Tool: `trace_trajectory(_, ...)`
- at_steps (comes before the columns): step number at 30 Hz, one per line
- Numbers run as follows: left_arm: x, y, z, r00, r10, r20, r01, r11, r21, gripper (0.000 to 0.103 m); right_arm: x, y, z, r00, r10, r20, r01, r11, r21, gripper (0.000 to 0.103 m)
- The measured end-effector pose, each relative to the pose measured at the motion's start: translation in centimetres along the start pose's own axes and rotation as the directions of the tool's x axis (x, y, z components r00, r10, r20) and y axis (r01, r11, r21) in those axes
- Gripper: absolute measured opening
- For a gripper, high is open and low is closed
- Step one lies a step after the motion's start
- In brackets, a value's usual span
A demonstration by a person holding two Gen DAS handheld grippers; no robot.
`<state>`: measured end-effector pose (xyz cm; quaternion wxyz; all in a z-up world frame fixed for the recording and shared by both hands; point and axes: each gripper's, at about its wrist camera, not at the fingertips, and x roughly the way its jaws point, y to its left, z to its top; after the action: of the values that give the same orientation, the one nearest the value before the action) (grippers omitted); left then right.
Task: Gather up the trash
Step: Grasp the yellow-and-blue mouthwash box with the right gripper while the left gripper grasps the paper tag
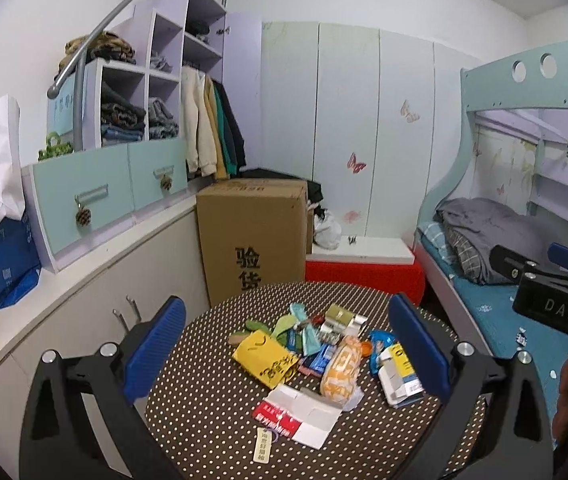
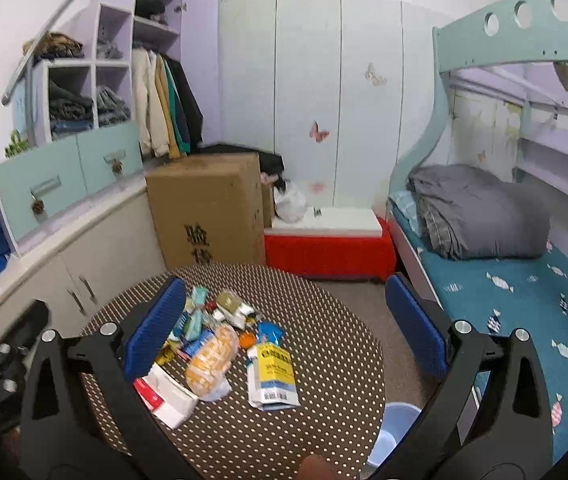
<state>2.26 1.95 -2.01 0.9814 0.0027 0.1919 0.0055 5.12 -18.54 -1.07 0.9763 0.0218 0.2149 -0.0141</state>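
Hovering spread and empty above the round polka-dot desk, the left claw and right claw have grasped nothing yet; collecting looks about to begin. Trash lies heaped mid-desk: a red-and-white carton, an orange bread wrapper, a yellow-labelled packet. Next, one claw must descend onto a piece. A pale blue bin beside the desk is mostly hidden; farther wrappers blur together.
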Motion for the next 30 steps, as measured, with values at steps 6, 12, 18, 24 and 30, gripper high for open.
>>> trace_trajectory(6,3.1,1.1,-1.9,0.996,0.025,-0.091,-0.025,1.000,0.002,0.099,6.3,-1.1,-3.1,0.984,-0.018,-0.175,0.017,1.000,-0.004,0.098)
trace_trajectory(12,5.7,2.3,-4.2,0.983,0.043,-0.181,-0.043,0.999,-0.001,0.099,11.7,-0.8,-7.0,0.943,0.002,-0.331,-0.011,1.000,-0.023,0.098)
trace_trajectory(18,8.0,4.1,-6.9,0.963,0.056,-0.263,-0.057,0.998,0.004,0.099,16.7,0.3,-10.3,0.889,0.034,-0.456,-0.059,0.997,-0.041,0.097)
trace_trajectory(24,10.0,5.5,-10.5,0.932,0.060,-0.359,-0.057,0.998,0.018,0.099,19.8,0.9,-12.5,0.853,0.052,-0.519,-0.087,0.995,-0.043,0.074)
trace_trajectory(30,12.5,5.4,-13.9,0.888,0.047,-0.457,-0.026,0.998,0.052,0.099,20.5,1.1,-12.9,0.843,0.101,-0.528,-0.130,0.991,-0.018,0.053)
